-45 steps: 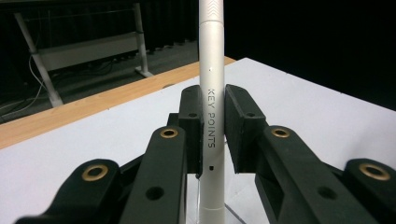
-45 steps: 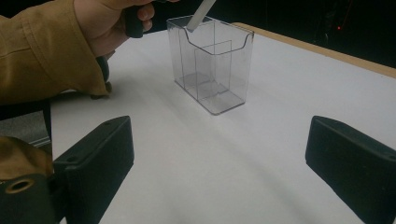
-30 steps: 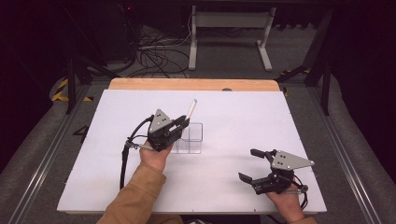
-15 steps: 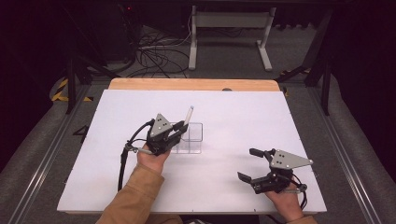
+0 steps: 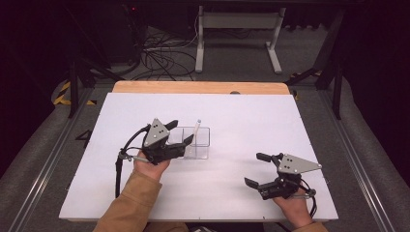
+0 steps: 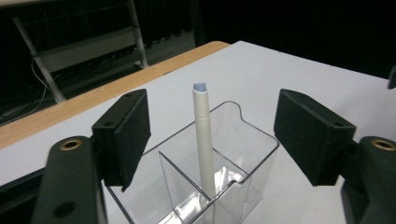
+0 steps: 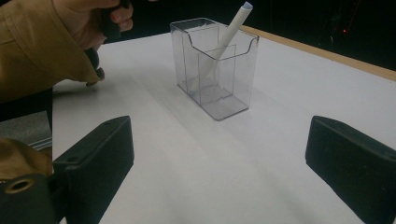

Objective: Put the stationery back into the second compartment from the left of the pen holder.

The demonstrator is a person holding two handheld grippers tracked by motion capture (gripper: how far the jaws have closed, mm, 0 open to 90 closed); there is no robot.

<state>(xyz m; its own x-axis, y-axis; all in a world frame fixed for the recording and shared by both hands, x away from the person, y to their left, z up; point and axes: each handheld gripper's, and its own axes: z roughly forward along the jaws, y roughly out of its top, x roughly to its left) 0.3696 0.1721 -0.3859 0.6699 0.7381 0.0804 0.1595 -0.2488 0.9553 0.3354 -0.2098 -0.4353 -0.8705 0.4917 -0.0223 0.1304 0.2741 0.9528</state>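
box [image 6: 196, 186] base cut off, seemingly

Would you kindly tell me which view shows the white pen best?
The left gripper view: the white pen stands close between open jaws. The right gripper view shows it leaning in the clear holder; the high view shows it small.

The left hand-held gripper [image 5: 181, 141] is held level in the left hand [image 5: 150, 166], its forearm in a tan sleeve coming in from the lower edge, and its jaws have just been opening; they now stand wide apart with nothing pressed between the pads. Well off to its right, the right hand-held gripper [image 5: 257, 170] sits low in the right hand [image 5: 292, 209], jaws spread wide and gripping nothing
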